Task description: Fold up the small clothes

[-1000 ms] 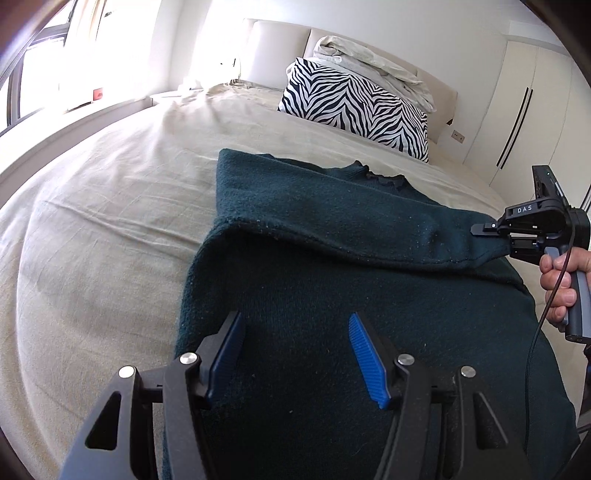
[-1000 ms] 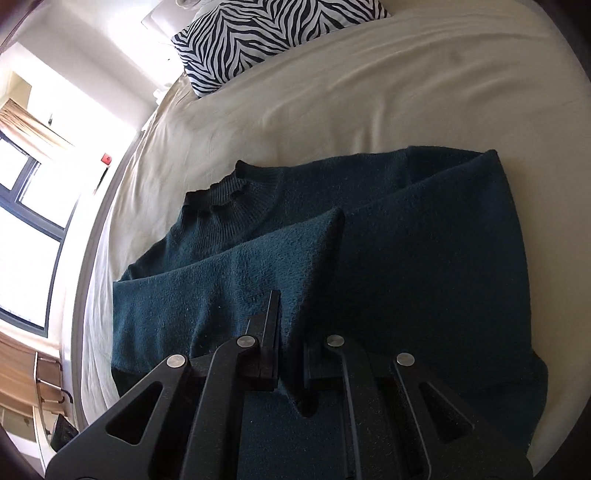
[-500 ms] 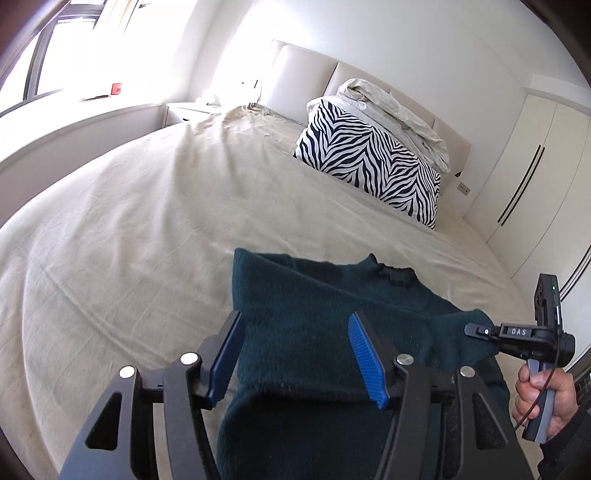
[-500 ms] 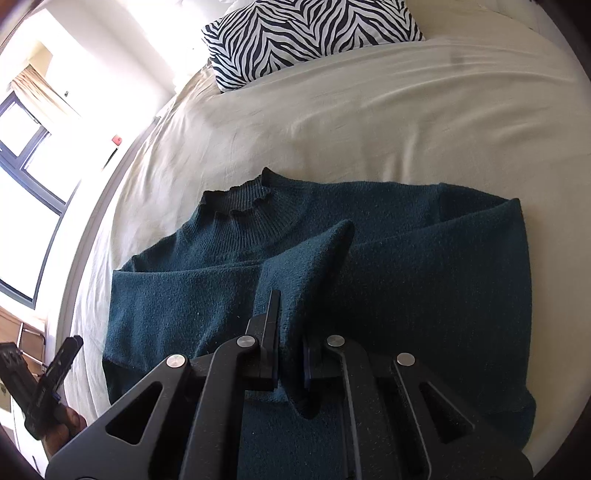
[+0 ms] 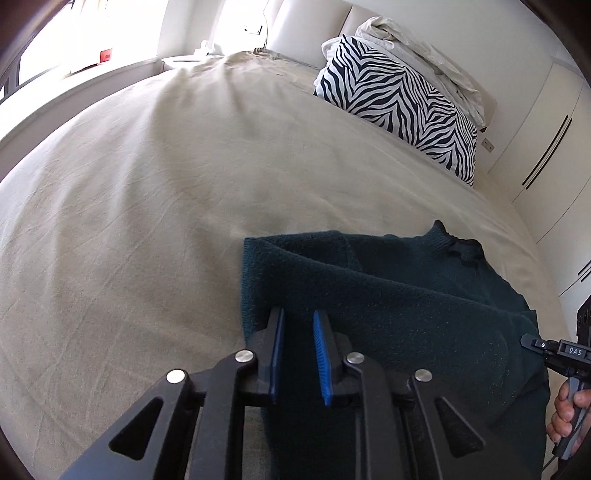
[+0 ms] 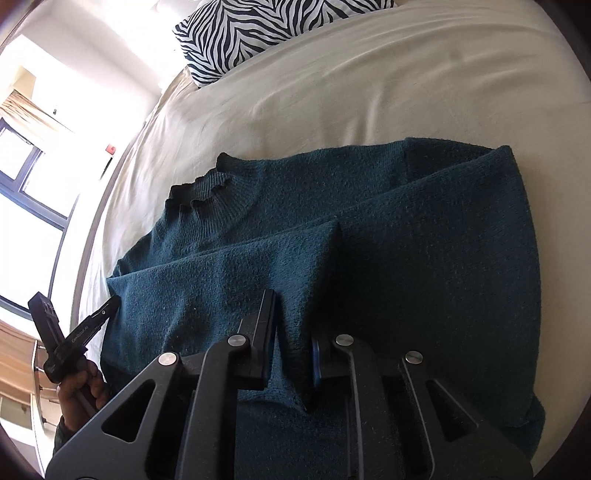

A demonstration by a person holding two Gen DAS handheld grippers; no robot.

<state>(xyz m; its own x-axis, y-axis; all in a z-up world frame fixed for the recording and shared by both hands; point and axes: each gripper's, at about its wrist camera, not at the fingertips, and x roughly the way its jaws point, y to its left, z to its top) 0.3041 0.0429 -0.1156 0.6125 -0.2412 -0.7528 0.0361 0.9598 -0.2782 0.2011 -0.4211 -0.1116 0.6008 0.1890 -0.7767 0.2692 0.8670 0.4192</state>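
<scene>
The left gripper (image 5: 298, 352) had its blue pads narrowed to a slim gap over the sweater's (image 6: 424, 251) left edge, gripping nothing visibly. The dark teal sweater lay on the beige bed (image 5: 155, 206), and the right gripper (image 6: 291, 343) was clamped on a raised fold of it.

A wide bed (image 5: 147, 192) covered in a creased beige sheet fills the room. At its head a zebra-print pillow (image 5: 402, 107) leans on a pale padded headboard (image 5: 310, 22), with crumpled white bedding (image 5: 417, 48) heaped on top of it. White wardrobe doors (image 5: 546, 122) with slim dark handles stand to one side. Strong daylight pours through dark-framed windows (image 6: 26, 192) above a low ledge (image 5: 92, 77), where a small red object (image 5: 106, 54) sits.
</scene>
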